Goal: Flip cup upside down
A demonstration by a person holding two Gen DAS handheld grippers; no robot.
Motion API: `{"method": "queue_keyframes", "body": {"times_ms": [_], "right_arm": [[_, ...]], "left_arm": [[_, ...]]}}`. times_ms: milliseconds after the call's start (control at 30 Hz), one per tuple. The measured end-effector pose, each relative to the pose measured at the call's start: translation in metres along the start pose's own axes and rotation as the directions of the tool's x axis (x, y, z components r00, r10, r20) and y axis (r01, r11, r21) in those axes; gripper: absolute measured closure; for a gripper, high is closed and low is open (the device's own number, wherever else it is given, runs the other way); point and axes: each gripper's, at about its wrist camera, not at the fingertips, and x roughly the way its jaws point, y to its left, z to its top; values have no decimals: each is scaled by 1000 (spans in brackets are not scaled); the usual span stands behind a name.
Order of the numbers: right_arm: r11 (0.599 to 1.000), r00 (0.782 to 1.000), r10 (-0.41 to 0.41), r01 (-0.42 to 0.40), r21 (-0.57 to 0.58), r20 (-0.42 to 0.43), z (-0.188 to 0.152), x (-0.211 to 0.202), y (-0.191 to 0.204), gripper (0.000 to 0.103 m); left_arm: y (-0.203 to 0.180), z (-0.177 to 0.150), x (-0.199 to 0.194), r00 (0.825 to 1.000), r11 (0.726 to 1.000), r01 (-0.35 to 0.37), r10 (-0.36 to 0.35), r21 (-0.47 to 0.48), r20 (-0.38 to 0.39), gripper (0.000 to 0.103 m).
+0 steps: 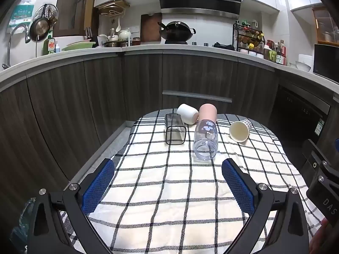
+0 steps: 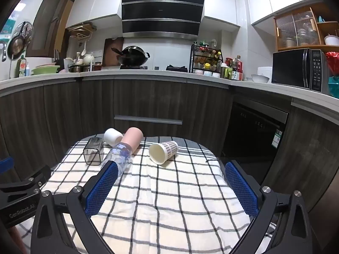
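Note:
Several cups lie on their sides at the far end of a checked cloth point(image 1: 165, 190): a paper cup point(image 1: 240, 131) with a checked band at the right, a clear bottle with a pink end point(image 1: 206, 136), a square dark glass point(image 1: 175, 131) and a white cup point(image 1: 188, 113). They also show in the right wrist view: paper cup point(image 2: 163, 150), bottle point(image 2: 125, 150), square glass point(image 2: 93, 151), white cup point(image 2: 112, 136). My left gripper point(image 1: 168, 165) is open and empty, short of the cups. My right gripper point(image 2: 170, 168) is open and empty, just short of the paper cup.
The small table point(image 2: 218, 160) ends just past the cups; dark cabinet fronts point(image 1: 190, 78) and a dishwasher point(image 2: 256, 131) stand behind. The other gripper's body shows at the right edge of the left view point(image 1: 322, 182) and the left edge of the right view point(image 2: 21, 192).

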Motion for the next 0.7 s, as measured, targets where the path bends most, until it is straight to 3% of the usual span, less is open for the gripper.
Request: {"method": "queue_keyframes", "body": {"times_ms": [700], "right_arm": [[1000,1000,-2,1,-3,-14,-1,2,4,1]], "left_arm": [[1,-1,-1,1000,1000,3,-3,-2,10,0]]}}
